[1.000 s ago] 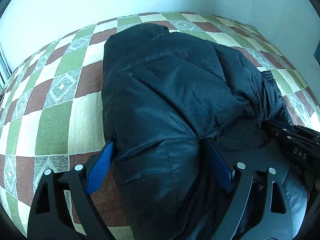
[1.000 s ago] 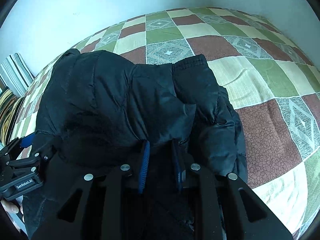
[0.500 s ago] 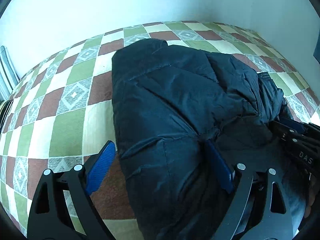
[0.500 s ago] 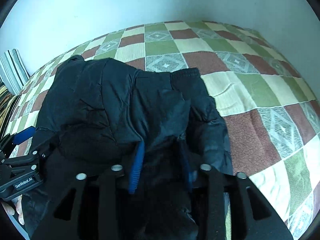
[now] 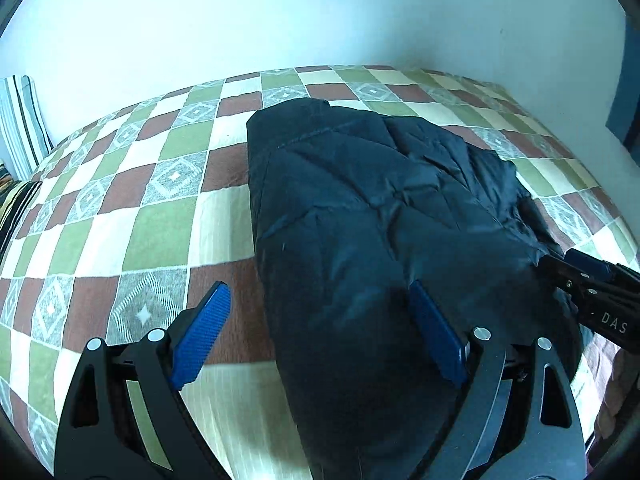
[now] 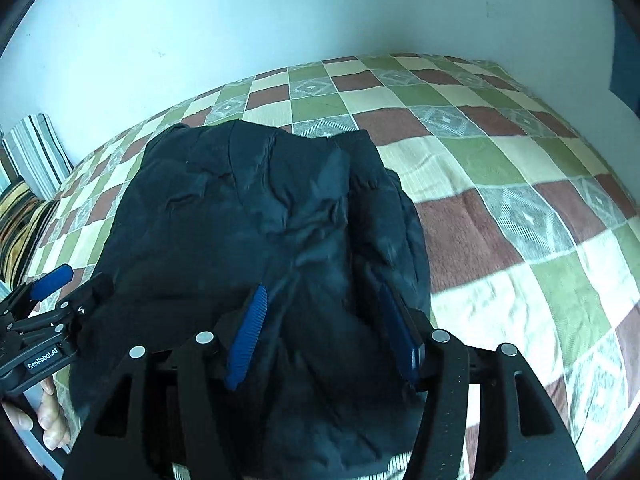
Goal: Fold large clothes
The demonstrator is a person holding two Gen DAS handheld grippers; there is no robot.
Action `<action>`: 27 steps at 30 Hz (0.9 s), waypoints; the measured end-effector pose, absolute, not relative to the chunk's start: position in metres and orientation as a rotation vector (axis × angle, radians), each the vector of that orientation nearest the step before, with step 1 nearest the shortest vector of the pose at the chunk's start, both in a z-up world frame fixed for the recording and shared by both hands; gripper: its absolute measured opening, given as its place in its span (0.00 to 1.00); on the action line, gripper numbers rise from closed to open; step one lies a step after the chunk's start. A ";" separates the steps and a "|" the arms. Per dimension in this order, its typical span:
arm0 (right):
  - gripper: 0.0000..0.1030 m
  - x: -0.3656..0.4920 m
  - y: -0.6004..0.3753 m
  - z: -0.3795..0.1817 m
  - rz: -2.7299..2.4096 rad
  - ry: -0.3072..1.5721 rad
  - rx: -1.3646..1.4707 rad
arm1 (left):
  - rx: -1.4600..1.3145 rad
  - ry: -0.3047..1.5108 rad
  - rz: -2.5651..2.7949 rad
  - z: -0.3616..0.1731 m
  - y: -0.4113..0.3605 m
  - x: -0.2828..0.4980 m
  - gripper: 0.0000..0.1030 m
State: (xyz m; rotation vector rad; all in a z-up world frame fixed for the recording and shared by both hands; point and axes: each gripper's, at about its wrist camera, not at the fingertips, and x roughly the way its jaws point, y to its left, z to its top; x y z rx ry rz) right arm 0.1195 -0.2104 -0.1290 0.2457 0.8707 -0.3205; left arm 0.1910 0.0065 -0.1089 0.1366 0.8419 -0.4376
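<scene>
Left wrist view shows my left gripper point(image 5: 320, 336) spread wide, the black puffer jacket point(image 5: 380, 216) bulging between its fingers, nothing pinched. My right gripper point(image 6: 324, 332) also stands open around the jacket's near edge. The jacket lies bundled, folded over, on the bed point(image 5: 152, 232) with its checked quilt. I judge a fold was just laid; next comes flattening or regripping. Pale wall point(image 6: 280, 12) behind, striped pillow point(image 6: 36, 152) at left.

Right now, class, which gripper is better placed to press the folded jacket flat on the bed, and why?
Probably the right gripper: its open fingers straddle the black jacket near the bundle's middle. The left gripper, also open, sits at the jacket's edge, one finger over the checkered bedspread.
</scene>
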 end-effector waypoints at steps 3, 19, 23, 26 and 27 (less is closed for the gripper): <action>0.56 0.104 -0.208 -0.126 -0.330 0.857 0.256 | 0.136 0.832 -0.439 -0.110 0.011 0.178 0.88; 0.62 0.060 -0.204 -0.122 -0.385 0.844 0.240 | 0.148 0.785 -0.420 -0.105 0.027 0.144 0.88; 0.63 0.051 -0.196 -0.102 -0.402 0.790 0.208 | 0.151 0.755 -0.405 -0.095 0.030 0.130 0.88; 0.63 0.047 -0.189 -0.090 -0.405 0.762 0.195 | 0.136 0.729 -0.395 -0.085 0.034 0.121 0.88; 0.64 0.045 -0.186 -0.085 -0.403 0.752 0.191 | 0.128 0.720 -0.391 -0.080 0.036 0.119 0.88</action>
